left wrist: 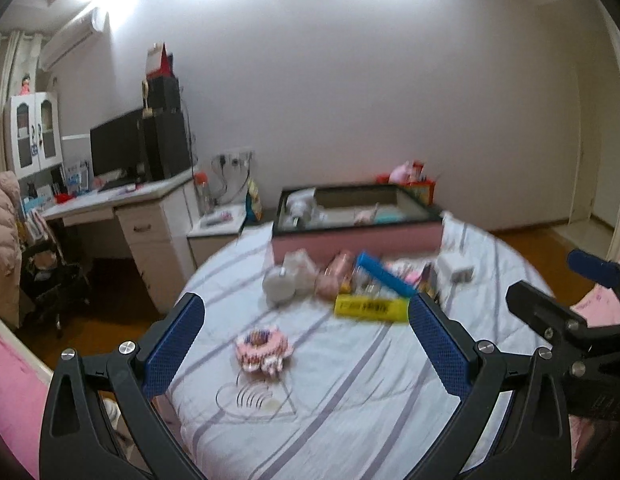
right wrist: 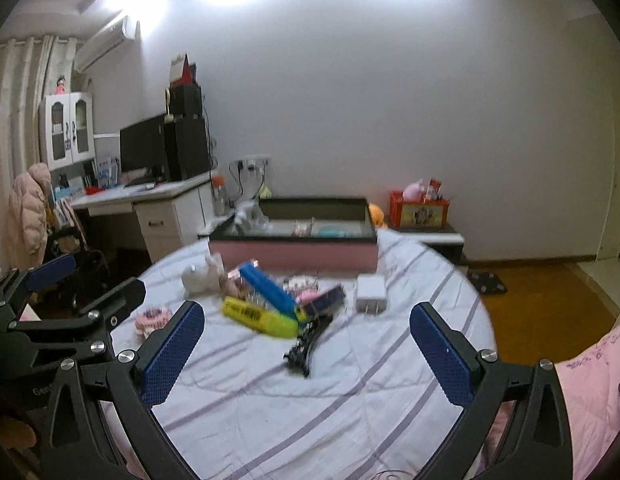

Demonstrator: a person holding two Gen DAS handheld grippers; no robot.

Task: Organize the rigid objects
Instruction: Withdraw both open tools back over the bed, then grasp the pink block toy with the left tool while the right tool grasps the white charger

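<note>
Overall blurry: both grippers released and empty above the striped bed, clutter pile ahead.

Left gripper [left wrist: 306, 328] and right gripper [right wrist: 306, 336] each have jaws spread wide, nothing between them. Motion blur smears the pile; several small items in it can't be identified. Readable: yellow box [right wrist: 260, 316] under a blue box [right wrist: 268, 288], white charger [right wrist: 372, 294] just right of them, black hair clip [right wrist: 306, 344] nearer, pink scrunchie [left wrist: 262, 350] apart to the left. Pink storage box [right wrist: 294, 248] sits behind the pile; contents are unclear. Bedspread [right wrist: 350, 400] edges cut off by the gripper arms.
</note>
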